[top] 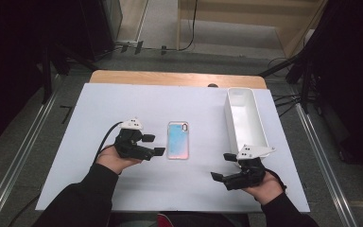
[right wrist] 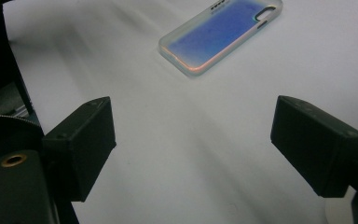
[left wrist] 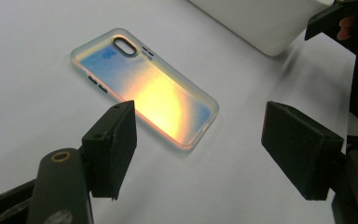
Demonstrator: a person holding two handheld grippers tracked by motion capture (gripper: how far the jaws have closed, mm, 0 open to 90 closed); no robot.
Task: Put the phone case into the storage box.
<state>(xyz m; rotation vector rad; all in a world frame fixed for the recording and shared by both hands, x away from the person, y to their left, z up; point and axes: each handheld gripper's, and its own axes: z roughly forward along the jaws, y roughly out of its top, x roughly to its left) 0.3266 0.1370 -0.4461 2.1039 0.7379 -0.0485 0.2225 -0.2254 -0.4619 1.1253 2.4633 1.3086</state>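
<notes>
The iridescent translucent plastic phone case [top: 177, 140] lies flat near the middle of the white sheet [top: 123, 99] that covers the counter, its camera cut-out at the far end, away from the person. In the high view it shimmers pale blue and pink; in the left gripper view [left wrist: 144, 88] it glows yellow-orange at the centre with blue at the ends.

The left tool [top: 153, 144] sits just to the left of the case, close beside it but not touching, its tips pointing towards the case's near half. Its jaws stand wide apart with nothing between them. In the left gripper view one black pad [left wrist: 112, 144] overlaps the near edge of the case in the picture, while the other pad is well off to the side over bare sheet.

The right tool [top: 223, 166] rests nearer the person, to the right of the case and apart from it, and its jaws are also spread wide and empty. In the right gripper view the case [right wrist: 221, 32] appears farther off, beyond the jaws.

A long white rectangular plastic bin [top: 260, 127] stands on the right part of the sheet, just beyond the right tool, open at the top.
</notes>
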